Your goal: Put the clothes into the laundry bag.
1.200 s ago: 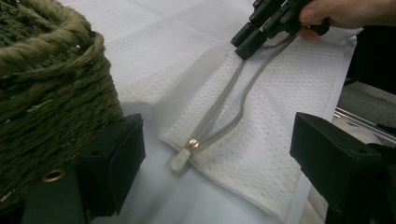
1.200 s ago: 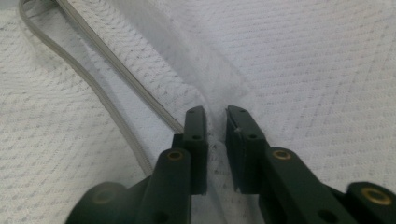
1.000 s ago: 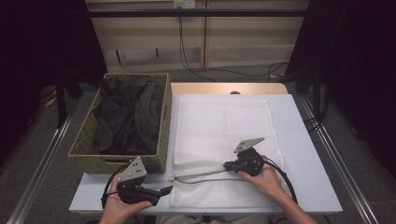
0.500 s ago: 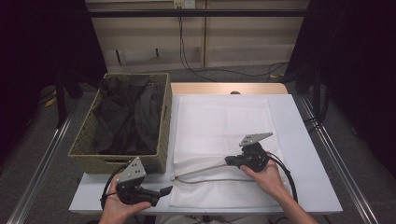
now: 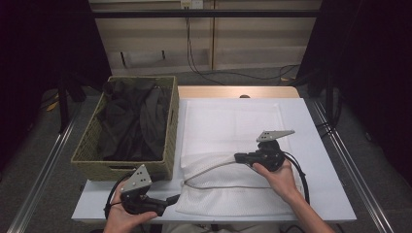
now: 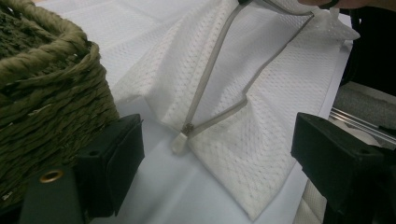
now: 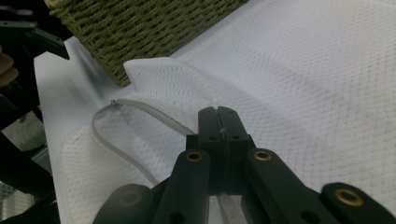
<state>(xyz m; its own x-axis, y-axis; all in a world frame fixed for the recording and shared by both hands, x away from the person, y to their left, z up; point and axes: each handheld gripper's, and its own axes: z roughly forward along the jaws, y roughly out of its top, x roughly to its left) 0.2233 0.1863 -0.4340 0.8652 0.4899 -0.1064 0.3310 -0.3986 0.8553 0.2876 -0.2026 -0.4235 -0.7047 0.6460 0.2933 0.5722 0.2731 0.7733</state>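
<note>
clearly the right claw (image 5: 239, 157) was clamped shut on the zipper edge of the white mesh bag (image 5: 228, 145), which lay flat on the surface (image 5: 316, 145) just right of the wicker basket (image 5: 87, 150). the opened zipper ran leftward from that claw to its closed end (image 6: 187, 128) at the bag's near-left corner. that corner lay just ahead of the left claw (image 5: 174, 199), whose jaws stood wide apart and empty, so the left hand was far the nearer to pin it.

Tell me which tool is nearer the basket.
Left. The left tool sits just below the basket at its front corner; the right tool is out over the mesh bag, clamped on its edge.
</note>
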